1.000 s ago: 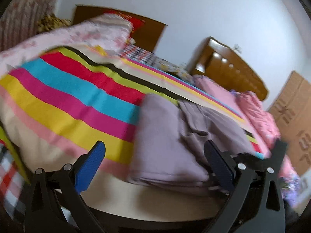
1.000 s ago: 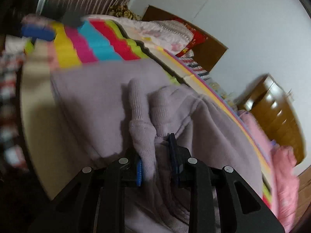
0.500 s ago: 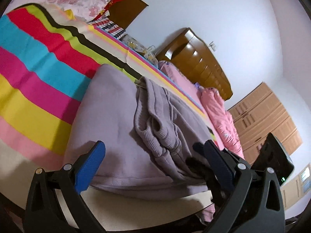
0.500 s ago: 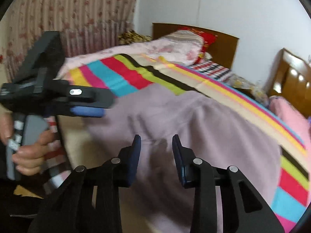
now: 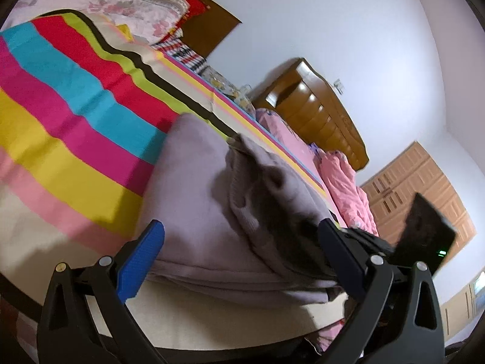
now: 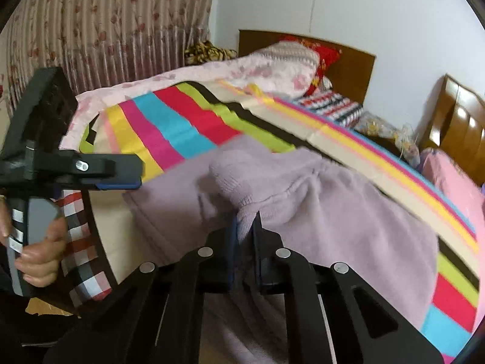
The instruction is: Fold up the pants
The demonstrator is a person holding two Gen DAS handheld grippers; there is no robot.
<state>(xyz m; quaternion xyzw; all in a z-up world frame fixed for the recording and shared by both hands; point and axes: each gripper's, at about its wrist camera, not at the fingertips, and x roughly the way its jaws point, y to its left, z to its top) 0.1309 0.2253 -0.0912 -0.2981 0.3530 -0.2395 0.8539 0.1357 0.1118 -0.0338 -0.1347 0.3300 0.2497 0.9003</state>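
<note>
Pants (image 6: 318, 212), soft, limp fleece, likely light: right gripper (image 6: 245, 230) pinches the ribbed cuff at 12 o'clock; left gripper (image 5: 242, 242) gapes wide, empty

Striped bedspread (image 5: 75, 97), wooden headboard (image 5: 318, 115), floral curtain (image 6: 106, 36), wardrobe (image 5: 424, 188).

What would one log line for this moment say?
right hand-held gripper: shut on lilac fleece pants | left hand-held gripper: open, above pants | surface: rainbow-striped bedsheet
</note>
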